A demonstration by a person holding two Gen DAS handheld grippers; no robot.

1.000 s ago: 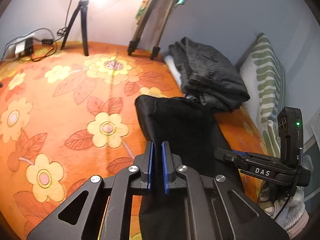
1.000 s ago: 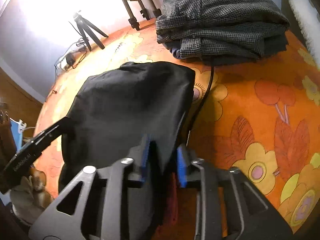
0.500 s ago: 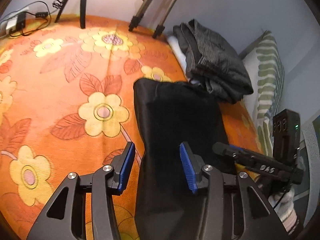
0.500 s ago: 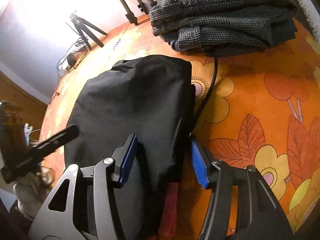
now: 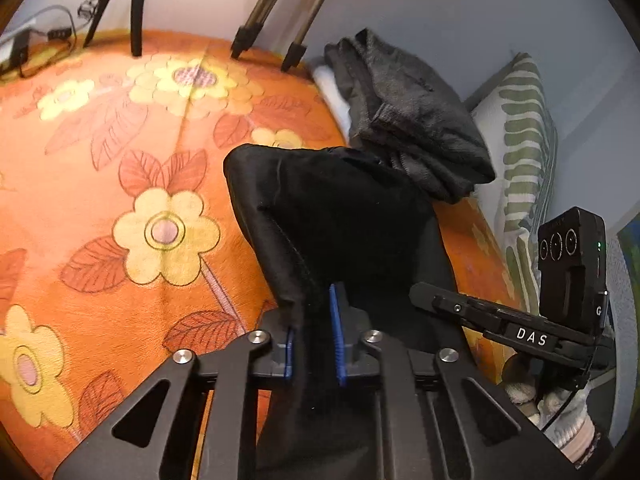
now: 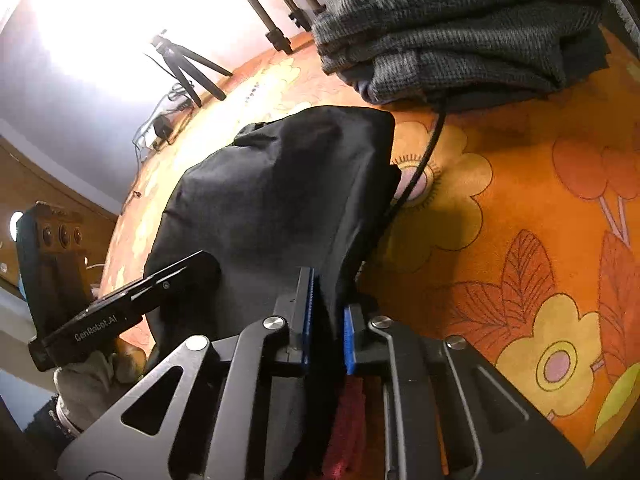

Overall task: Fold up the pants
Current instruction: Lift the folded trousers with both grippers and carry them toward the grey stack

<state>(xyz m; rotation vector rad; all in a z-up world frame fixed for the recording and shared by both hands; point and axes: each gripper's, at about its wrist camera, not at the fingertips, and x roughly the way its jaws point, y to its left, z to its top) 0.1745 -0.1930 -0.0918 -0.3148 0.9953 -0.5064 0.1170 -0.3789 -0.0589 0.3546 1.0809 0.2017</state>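
Both sets of jaws, spread wide half a second ago, have closed. Left wrist view: left gripper [image 5: 314, 334] pinches black pants [image 5: 344, 220] at lower centre, on the orange floral blanket [image 5: 120, 184]. Right wrist view: right gripper [image 6: 326, 320] clamps the pants [image 6: 276, 196] edge at lower centre, the grey folded stack [image 6: 460, 28] at upper right.

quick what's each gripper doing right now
Left gripper: closed on the black pants.
Right gripper: closed on the black pants' other edge.

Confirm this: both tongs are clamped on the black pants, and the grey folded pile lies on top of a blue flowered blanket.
Not quite. The blanket is orange, not blue, as the right wrist view shows. The rest holds: left tongs and right tongs clamp the black pants, and the grey pile lies on the blanket.
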